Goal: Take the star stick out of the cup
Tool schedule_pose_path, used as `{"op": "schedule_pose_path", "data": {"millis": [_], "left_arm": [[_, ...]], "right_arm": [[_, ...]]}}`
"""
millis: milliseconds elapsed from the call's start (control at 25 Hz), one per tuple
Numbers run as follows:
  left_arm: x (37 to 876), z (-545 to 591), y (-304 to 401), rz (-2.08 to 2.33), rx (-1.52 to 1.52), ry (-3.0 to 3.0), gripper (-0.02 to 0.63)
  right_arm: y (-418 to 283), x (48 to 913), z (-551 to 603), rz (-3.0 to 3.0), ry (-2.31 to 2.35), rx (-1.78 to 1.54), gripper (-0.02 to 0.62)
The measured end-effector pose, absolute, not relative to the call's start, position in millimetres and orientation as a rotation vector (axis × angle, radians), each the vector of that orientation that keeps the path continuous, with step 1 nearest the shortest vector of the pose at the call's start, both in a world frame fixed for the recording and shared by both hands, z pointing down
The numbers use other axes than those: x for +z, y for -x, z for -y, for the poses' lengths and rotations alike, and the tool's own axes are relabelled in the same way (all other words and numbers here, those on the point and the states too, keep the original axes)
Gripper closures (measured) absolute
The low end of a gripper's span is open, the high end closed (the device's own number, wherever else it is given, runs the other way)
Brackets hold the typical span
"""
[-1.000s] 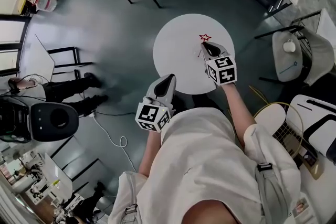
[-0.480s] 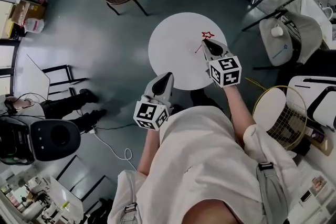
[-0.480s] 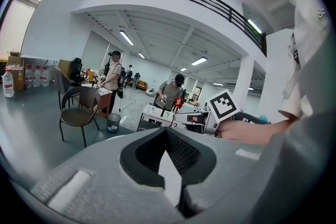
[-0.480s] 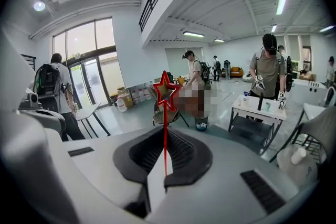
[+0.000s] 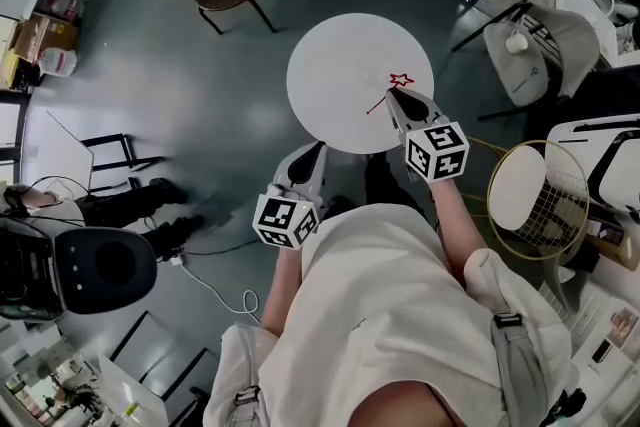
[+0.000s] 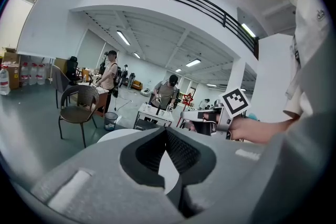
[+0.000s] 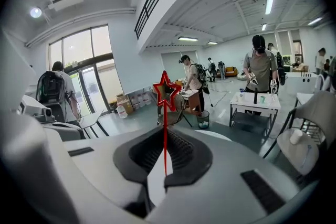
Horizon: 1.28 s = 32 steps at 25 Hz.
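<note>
- The right claw [image 5: 393, 95] is clamped shut on the star stick [image 7: 165, 123], a thin red rod topped with a hollow red star outline. The rod runs straight up between the ribbed black pads, pinched low on its shaft. This is probably so the star stays clear of the pads and does not bend.
- The star stick hangs in the air over the near right edge of the desk [image 5: 340, 55], a round white tabletop. Its star end points further in over the desk and its bare end slants back toward the near rim.
- No cup can be made out on the desk or anywhere beside it, so the star stick is plainly not inside one. Judged from that, the pulling-out looks done, and the rod is simply being carried.
- The left claw [image 5: 316, 153] sits just off the near rim of the desk, well apart from the star stick. Its pads are brought together at the tips with nothing between them.
- The left claw seems parked there to stay out of the way, since a light rod needs only one grip.
- A slip is the likely risk. The shaft is very thin, so a tilt of the right claw could let it swivel between the pads.
</note>
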<state>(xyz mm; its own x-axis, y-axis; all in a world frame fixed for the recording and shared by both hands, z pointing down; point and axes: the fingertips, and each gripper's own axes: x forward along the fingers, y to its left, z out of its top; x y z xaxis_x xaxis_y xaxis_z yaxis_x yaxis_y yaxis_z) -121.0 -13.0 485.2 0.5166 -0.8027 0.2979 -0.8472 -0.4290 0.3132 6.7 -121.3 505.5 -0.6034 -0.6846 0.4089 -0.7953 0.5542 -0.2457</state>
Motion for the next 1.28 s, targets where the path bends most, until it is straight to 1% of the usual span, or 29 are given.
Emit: {"op": "schedule_pose_path", "data": {"millis": [600, 840, 1120, 1280], "left_arm": [[515, -93, 159, 1.222, 0.160, -2.331, 0.597], [516, -88, 148, 1.204, 0.165, -2.365, 0.597], [481, -69, 142, 1.253, 0.095, -2.428, 0.597], [477, -75, 130, 1.254, 0.097, -2.444, 0.597]], "right_arm": [[30, 524, -32, 2.454, -1.269, 0.704, 0.574], [-3, 522, -53, 2.443, -1.333, 0.736, 0.574], [-22, 472, -50, 2.531, -1.385, 0.675, 0.572], [-37, 447, -61, 2.608, -1.413, 0.648, 0.574]]}}
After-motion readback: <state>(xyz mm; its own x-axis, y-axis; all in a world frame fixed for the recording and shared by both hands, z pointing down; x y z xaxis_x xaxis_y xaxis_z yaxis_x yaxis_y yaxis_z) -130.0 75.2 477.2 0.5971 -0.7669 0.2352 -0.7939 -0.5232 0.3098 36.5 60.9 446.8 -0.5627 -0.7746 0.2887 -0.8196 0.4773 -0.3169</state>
